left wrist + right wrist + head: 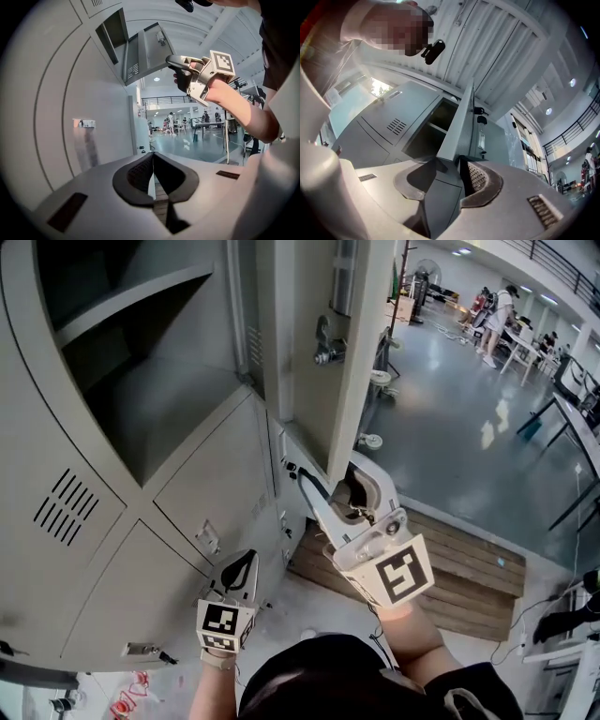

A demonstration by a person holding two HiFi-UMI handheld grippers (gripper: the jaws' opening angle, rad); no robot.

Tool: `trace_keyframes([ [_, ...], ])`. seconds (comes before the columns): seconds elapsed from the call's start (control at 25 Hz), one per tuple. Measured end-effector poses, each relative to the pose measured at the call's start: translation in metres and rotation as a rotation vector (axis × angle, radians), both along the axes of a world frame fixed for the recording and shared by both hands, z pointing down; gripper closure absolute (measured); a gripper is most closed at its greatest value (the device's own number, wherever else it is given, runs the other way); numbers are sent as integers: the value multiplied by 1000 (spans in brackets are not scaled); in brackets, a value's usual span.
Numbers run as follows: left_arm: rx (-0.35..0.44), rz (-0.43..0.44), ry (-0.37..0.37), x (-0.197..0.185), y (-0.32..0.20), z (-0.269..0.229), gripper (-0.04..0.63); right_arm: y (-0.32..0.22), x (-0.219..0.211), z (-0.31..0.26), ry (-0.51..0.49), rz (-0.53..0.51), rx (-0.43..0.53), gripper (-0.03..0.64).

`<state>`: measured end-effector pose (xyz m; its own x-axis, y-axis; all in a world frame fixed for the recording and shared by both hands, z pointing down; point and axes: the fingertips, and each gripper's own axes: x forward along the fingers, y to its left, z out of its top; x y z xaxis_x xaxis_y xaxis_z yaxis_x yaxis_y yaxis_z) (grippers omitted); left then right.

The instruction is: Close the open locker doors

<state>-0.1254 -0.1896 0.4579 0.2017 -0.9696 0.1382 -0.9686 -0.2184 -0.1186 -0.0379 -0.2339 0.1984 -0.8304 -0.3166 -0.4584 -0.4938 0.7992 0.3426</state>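
A grey locker door (314,409) stands open, edge-on towards me, with a latch (328,351) on its face. Its open compartment (141,362) with a shelf lies to the left. My right gripper (333,486) is at the door's lower corner, and the door's edge (461,122) runs between the jaws. The right pad (480,180) lies close against the door, while a gap shows on the left side, so the jaws are open around it. My left gripper (246,559) hangs lower left by the closed lower lockers, shut with nothing in it (152,157). The left gripper view shows the right gripper (187,75) up at the door (150,51).
Closed locker doors (216,493) fill the lower left. A wooden platform (450,559) lies on the floor to the right of the lockers. People and tables (497,310) stand far back in the hall. Red cable (131,699) lies on the floor at lower left.
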Motion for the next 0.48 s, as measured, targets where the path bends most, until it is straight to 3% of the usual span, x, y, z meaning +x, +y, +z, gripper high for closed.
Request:
trace_keyframes([
  [0.48, -38, -252, 30, -67, 75, 16, 577, 57, -91, 3, 30, -200, 76, 418],
])
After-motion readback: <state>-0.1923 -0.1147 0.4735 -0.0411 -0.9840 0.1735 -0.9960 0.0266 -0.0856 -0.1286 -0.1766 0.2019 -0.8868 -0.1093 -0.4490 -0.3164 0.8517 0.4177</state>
